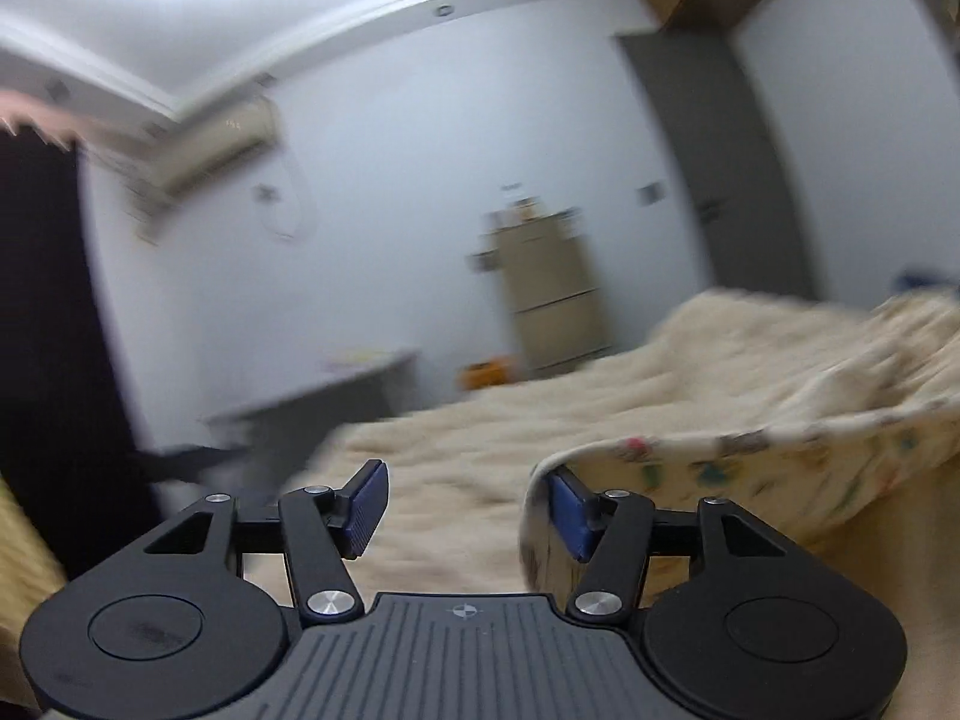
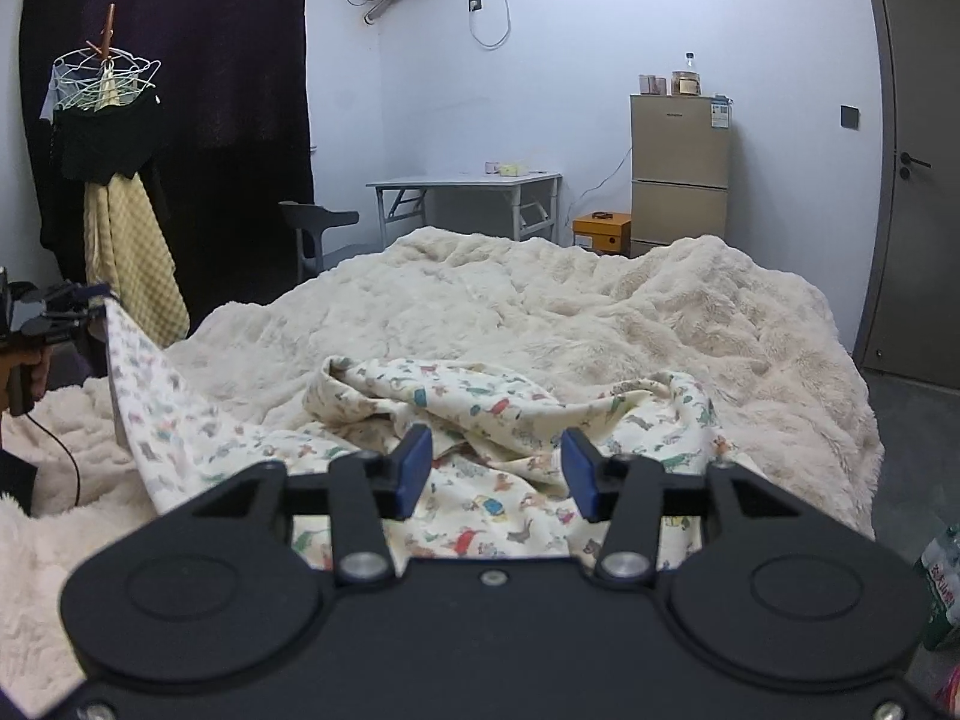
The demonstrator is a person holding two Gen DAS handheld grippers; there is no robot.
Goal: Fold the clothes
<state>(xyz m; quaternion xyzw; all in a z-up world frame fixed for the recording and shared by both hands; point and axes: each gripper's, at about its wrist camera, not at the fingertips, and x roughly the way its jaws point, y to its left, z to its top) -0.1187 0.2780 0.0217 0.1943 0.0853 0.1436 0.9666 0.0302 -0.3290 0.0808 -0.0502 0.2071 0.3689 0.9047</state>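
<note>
A cream garment with small coloured animal prints lies crumpled on the fluffy cream blanket of a bed. My right gripper is open just above the garment's near part, nothing between its fingers. At the far left, a hand holds my left gripper, and one corner of the garment rises up to it. The left wrist view is blurred; there my left gripper stands wide open, and the garment's edge is draped over the right finger, not pinched.
Beyond the bed stand a grey folding table, a dark chair, an orange box and a beige fridge. A grey door is at right. Hanging clothes are at left.
</note>
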